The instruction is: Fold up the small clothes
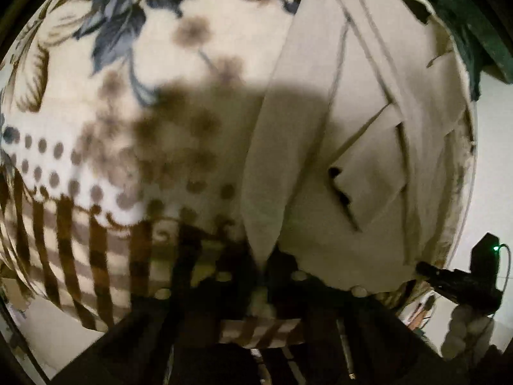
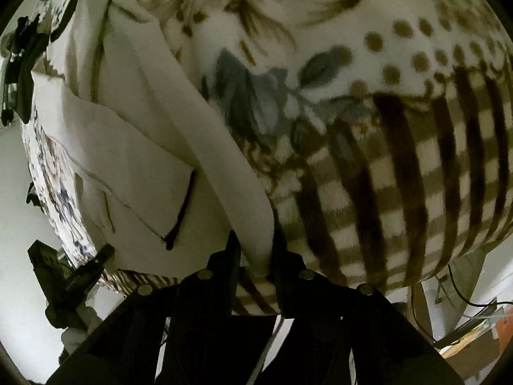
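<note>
A cream garment (image 1: 359, 147) lies on a floral and checked blanket (image 1: 128, 122). In the left wrist view it fills the right half, with a folded flap and a narrow edge running down into my left gripper (image 1: 261, 266), which is shut on that edge. In the right wrist view the same cream garment (image 2: 134, 160) lies at the left, and a strip of it runs down into my right gripper (image 2: 258, 256), which is shut on it. Each gripper shows in the other's view: the right gripper (image 1: 449, 279) and the left gripper (image 2: 80, 269).
The blanket (image 2: 384, 128) covers a raised surface whose front edge is just under both grippers. A dark green cloth (image 1: 465, 16) lies at the far right in the left wrist view. Cables and boxes (image 2: 474, 333) sit on the floor at the lower right.
</note>
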### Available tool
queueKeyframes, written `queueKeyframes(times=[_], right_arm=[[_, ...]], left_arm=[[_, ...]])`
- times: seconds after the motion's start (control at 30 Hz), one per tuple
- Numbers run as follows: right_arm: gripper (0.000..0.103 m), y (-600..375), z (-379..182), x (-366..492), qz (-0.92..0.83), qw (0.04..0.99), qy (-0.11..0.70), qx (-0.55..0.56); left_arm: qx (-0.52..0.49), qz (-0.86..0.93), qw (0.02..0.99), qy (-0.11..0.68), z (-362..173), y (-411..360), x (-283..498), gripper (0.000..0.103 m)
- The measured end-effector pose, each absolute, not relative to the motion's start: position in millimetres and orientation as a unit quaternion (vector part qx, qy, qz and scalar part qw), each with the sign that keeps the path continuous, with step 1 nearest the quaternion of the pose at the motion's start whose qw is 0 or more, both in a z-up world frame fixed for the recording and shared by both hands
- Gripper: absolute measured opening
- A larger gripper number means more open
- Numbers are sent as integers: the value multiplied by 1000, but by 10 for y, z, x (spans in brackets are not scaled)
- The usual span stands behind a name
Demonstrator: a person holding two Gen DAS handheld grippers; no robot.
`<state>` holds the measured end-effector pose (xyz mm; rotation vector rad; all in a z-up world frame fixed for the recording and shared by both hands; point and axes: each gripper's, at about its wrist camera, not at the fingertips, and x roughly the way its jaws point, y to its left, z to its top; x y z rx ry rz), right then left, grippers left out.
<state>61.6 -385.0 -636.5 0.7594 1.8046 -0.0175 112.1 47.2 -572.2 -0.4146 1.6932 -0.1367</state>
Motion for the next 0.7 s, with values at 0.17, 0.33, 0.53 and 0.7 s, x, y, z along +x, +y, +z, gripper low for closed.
queueKeyframes(times=[0.17,0.33,0.53,0.7], right_arm=[[5,-3763,-6166,770,0,566,756,329],[5,-4071,-5790,1075,27,585,723,367],[5,-4768,-5504,1883,22,641,660,391],[58,-5128,-5477,2193,4,657,625,422]], left_arm=[[-222,-60,634,738,-5393,641,1100,3],[-299,-56,631,714,-5105,855,1545,3],[-374,-67,646,661,-5148,972,2639,4],[-395,-58,673,623,-5078,1200,2791,42]])
